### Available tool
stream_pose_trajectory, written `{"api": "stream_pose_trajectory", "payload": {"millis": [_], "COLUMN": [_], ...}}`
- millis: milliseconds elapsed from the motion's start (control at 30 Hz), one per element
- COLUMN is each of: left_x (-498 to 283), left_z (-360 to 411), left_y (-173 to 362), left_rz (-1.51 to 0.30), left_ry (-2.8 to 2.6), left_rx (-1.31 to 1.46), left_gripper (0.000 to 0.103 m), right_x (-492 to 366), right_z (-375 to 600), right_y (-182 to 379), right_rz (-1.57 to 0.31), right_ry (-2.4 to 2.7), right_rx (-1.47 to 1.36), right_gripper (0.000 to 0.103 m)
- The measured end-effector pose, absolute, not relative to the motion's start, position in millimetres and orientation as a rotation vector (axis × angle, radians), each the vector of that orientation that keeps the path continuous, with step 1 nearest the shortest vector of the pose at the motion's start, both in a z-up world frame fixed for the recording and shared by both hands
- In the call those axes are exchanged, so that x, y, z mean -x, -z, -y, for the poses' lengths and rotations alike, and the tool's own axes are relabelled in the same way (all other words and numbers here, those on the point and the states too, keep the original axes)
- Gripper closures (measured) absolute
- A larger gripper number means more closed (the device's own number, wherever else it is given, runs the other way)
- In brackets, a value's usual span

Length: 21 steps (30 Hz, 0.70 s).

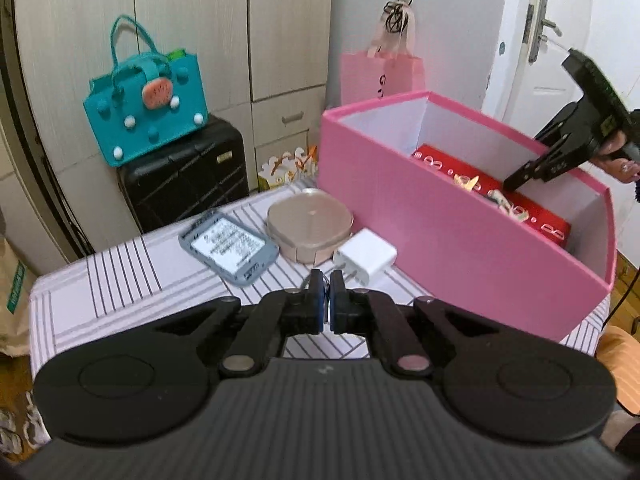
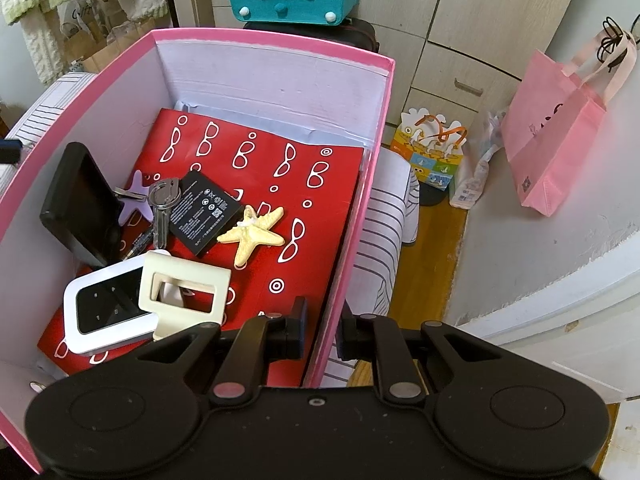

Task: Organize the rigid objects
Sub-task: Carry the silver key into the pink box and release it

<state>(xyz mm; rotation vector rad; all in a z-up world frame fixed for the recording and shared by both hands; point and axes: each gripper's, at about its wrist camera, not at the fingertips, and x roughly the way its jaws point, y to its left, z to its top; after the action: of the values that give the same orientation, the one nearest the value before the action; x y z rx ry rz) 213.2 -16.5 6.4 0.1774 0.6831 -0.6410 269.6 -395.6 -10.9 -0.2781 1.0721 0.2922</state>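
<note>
A pink box [image 1: 440,236] stands on the striped table [image 1: 120,280]. My left gripper [image 1: 326,300] hangs shut just above the table, in front of a white charger plug [image 1: 366,260]. A thin grey curved bit shows by its left fingertip; I cannot tell what it is. Behind lie a grey battery pack [image 1: 228,246] and a gold rounded case [image 1: 310,228]. My right gripper [image 2: 320,320] straddles the pink box's [image 2: 260,36] side wall and is shut on it. Inside, on a red sheet [image 2: 256,160], lie keys [image 2: 162,208], a black battery [image 2: 204,212] and a yellow starfish [image 2: 252,232].
The box also holds a black device [image 2: 80,204], a white-framed device [image 2: 108,308] and a cream frame [image 2: 184,284]. A teal bag [image 1: 146,104] sits on a black suitcase [image 1: 184,172]. A pink paper bag [image 2: 556,132] hangs on the wall above the wooden floor [image 2: 432,248].
</note>
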Motion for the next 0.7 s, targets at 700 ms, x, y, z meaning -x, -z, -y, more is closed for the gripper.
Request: {"api": "stream_pose_trajectory", "payload": {"millis": [700], "left_x": [-202.8], "left_z": [60.2], "left_y": [-96.6], "left_rz": [-0.599], "left_ry": [0.756], "left_rx": [-0.150], "left_gripper": [0.103], "right_x": [-268.7], "right_z": [395.3], "right_y": [11.1], "right_rz": [-1.075], "right_ry": [-0.288], "right_rx": [0.281], "right_gripper": [0.085]}}
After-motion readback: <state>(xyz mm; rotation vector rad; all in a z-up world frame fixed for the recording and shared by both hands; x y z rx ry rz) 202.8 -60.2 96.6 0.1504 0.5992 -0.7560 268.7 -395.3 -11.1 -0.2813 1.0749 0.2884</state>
